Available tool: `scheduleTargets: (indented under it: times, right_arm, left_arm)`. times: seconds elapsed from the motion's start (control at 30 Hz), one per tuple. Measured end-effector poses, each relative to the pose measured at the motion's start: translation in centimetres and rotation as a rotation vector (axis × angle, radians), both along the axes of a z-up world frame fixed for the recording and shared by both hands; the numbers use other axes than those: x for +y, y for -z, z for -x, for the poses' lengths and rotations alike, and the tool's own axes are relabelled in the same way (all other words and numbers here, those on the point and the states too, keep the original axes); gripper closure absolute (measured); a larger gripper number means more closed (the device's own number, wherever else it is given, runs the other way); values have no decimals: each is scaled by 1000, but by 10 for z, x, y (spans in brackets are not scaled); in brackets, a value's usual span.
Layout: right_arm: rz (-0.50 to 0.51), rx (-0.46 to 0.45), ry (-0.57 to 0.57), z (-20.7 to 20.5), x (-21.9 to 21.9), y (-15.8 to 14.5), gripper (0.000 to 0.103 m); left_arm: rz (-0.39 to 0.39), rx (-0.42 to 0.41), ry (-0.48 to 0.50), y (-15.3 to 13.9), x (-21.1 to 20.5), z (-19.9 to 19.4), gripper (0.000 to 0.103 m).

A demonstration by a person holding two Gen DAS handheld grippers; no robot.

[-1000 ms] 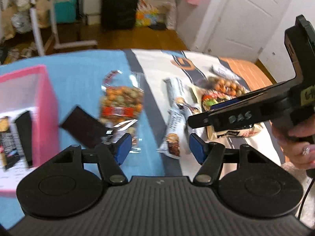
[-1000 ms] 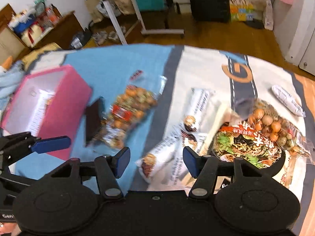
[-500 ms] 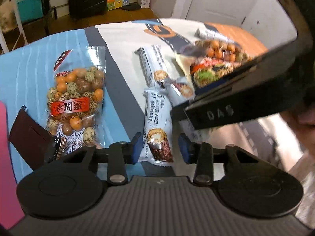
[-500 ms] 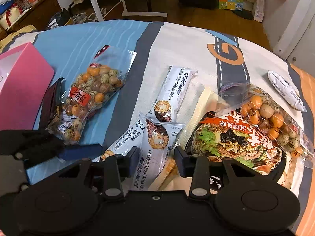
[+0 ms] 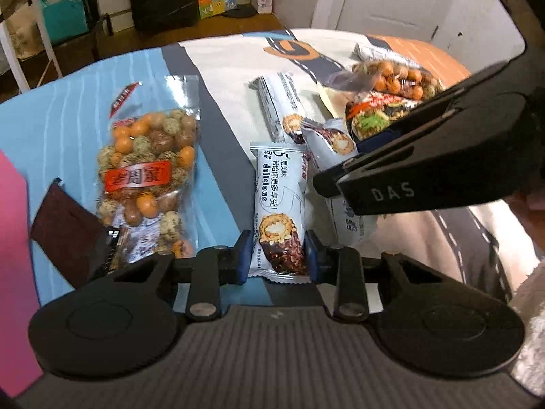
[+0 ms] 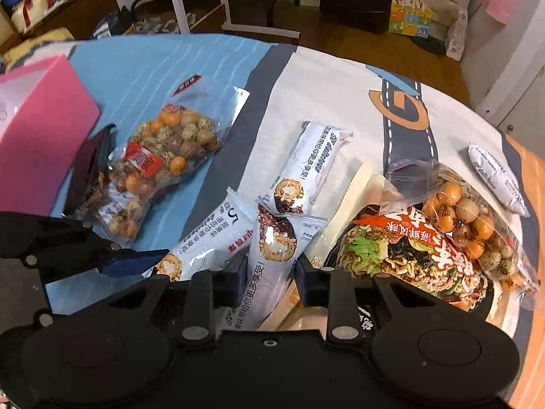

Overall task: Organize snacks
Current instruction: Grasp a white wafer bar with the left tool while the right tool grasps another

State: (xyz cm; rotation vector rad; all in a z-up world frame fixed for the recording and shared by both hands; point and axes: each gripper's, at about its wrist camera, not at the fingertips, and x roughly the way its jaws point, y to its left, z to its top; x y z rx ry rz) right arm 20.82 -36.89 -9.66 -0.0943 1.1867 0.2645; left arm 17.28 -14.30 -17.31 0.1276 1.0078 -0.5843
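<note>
Several white snack-bar packets lie mid-table. My left gripper [image 5: 277, 255] has its blue pads on both sides of the lower end of one white bar packet [image 5: 277, 197], closed onto it. My right gripper [image 6: 267, 271] straddles a second white bar packet [image 6: 272, 262], pads against its sides. A third bar packet [image 6: 311, 167] lies farther back. A clear bag of coated nuts [image 5: 146, 173] lies left of the bars; it also shows in the right wrist view [image 6: 163, 160]. The pink box [image 6: 37, 136] stands at the left.
A dark red pouch [image 5: 64, 231] lies beside the pink box [image 5: 13, 272]. A noodle bowl [image 6: 408, 255] with a second nut bag [image 6: 470, 214] on it sits at the right. A small white packet [image 6: 497, 177] lies far right. The right gripper's body [image 5: 425, 156] crosses the left wrist view.
Both grippers moved down and forward onto the bar packets and their jaws narrowed from wide open to closing on a packet each.
</note>
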Motion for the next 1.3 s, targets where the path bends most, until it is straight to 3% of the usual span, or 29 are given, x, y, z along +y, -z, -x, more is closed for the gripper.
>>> scheduleTargets:
  times: [0.77, 0.8, 0.83, 1.0, 1.2, 1.3]
  right_arm:
    - [-139, 22, -62, 42, 13, -24, 73]
    - [-139, 23, -67, 44, 14, -25, 73]
    - [-130, 24, -75, 47, 17, -27, 73]
    - [-97, 17, -93, 58, 23, -36, 73]
    - [-86, 5, -102, 64, 26, -48, 73]
    - [-89, 6, -92, 63, 26, -46, 73]
  left_arm:
    - [-3, 31, -49, -47, 35, 50, 73]
    - [2, 31, -52, -50, 37, 53, 74]
    - [6, 31, -54, -52, 39, 56, 85]
    - [41, 52, -64, -64, 52, 68, 85]
    - [6, 46, -53, -59, 58, 75, 85]
    - [-7, 49, -24, -43, 56, 73, 79]
